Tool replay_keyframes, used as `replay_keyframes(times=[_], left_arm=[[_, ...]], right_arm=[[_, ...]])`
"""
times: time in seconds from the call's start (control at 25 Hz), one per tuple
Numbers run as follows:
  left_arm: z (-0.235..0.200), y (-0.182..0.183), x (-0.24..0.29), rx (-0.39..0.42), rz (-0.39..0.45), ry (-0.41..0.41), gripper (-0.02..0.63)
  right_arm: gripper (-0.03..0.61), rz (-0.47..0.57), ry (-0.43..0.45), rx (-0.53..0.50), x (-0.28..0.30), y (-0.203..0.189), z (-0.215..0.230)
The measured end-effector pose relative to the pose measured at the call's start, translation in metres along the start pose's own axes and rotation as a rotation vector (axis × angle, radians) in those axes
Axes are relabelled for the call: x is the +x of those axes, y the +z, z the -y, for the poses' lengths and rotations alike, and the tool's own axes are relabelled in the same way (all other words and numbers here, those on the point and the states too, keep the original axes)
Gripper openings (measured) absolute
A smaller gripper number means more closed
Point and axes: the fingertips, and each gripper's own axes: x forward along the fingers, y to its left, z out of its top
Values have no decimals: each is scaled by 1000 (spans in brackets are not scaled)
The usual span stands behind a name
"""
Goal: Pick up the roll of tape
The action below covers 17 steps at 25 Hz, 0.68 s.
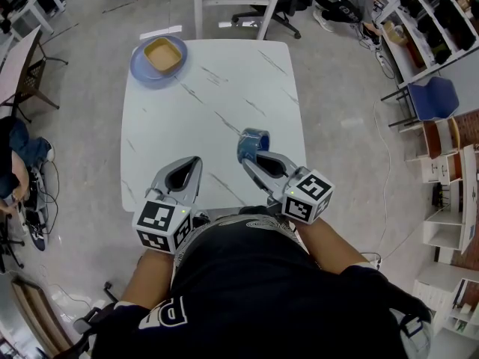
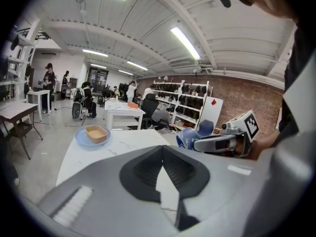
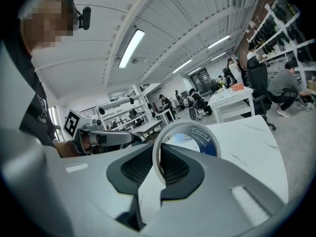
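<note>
— Where is the roll of tape [image 1: 253, 143] seen?
— Its wall is clamped between the jaws of the right tool [image 3: 159, 151], over the near right part of the worktop [image 1: 224, 88].
— And the left tool [image 2: 162, 148]?
— Its jaws are seen closed tip to tip, with nothing held.

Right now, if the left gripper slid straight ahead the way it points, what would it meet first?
Probably nothing: the left gripper points across bare table, between bowl and roll of tape.
</note>
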Motion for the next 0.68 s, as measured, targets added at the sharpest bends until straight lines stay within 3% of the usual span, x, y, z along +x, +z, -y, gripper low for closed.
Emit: replay_keyframes(times=[0.68], left_arm=[[-2,0,1,-5,-1,9,58]], right_arm=[[44,-7,8,-5,1,0,2]])
